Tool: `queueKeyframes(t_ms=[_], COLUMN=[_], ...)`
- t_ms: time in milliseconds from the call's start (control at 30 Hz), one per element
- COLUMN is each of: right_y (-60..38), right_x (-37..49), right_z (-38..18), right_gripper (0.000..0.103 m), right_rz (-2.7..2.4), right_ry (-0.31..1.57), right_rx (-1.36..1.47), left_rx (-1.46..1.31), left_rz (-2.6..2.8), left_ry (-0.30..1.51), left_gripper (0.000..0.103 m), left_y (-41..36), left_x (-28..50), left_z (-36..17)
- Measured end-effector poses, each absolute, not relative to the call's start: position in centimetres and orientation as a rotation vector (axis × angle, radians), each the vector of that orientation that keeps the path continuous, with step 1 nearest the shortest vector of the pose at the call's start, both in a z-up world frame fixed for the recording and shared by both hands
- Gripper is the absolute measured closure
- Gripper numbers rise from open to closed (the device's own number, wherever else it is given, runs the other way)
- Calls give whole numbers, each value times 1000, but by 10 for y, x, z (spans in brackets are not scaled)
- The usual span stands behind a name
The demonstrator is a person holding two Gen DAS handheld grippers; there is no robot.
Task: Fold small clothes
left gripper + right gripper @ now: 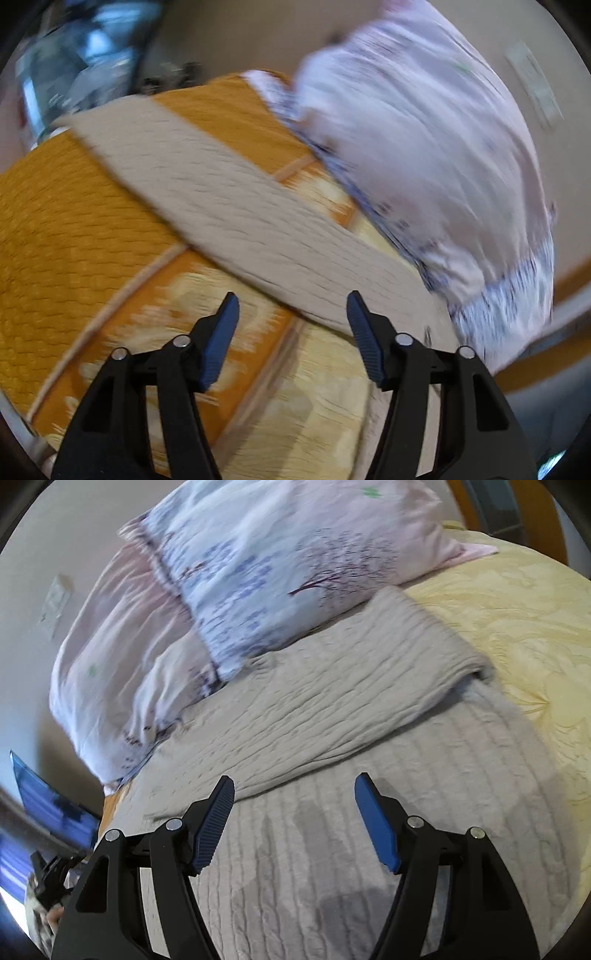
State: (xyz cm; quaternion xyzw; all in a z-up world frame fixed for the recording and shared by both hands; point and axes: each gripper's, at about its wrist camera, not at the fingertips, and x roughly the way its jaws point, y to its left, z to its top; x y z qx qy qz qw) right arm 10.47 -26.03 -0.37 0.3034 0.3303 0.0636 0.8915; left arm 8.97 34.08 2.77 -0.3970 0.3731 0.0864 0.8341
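A beige-grey ribbed knit garment (332,716) lies flat on the bed, with one part folded over the rest along a thick edge. In the left wrist view it shows as a long beige band (236,206) running across the orange bedspread. My right gripper (294,797) is open and empty, hovering just above the garment's lower layer, near the folded edge. My left gripper (293,314) is open and empty, above the bedspread beside the garment's near edge. The left view is blurred by motion.
Two pink and blue floral pillows (280,554) lie at the head of the bed, touching the garment's far edge. They also show in the left wrist view (424,147). The bedspread is orange (55,229) and pale yellow (524,627). A wall is behind.
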Motion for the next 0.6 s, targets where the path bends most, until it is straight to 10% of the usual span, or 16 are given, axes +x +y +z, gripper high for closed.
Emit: queueKeyframes(t_ms=[600], right_y=[-251], right_x=[103], right_z=[-7], right_gripper=[34], right_rz=[177], right_ry=[693], right_rx=[594], left_rx=[-1220], left_rz=[285], left_ry=[648], left_gripper=[60], left_y=[415], left_x=[92], left_z=[-6])
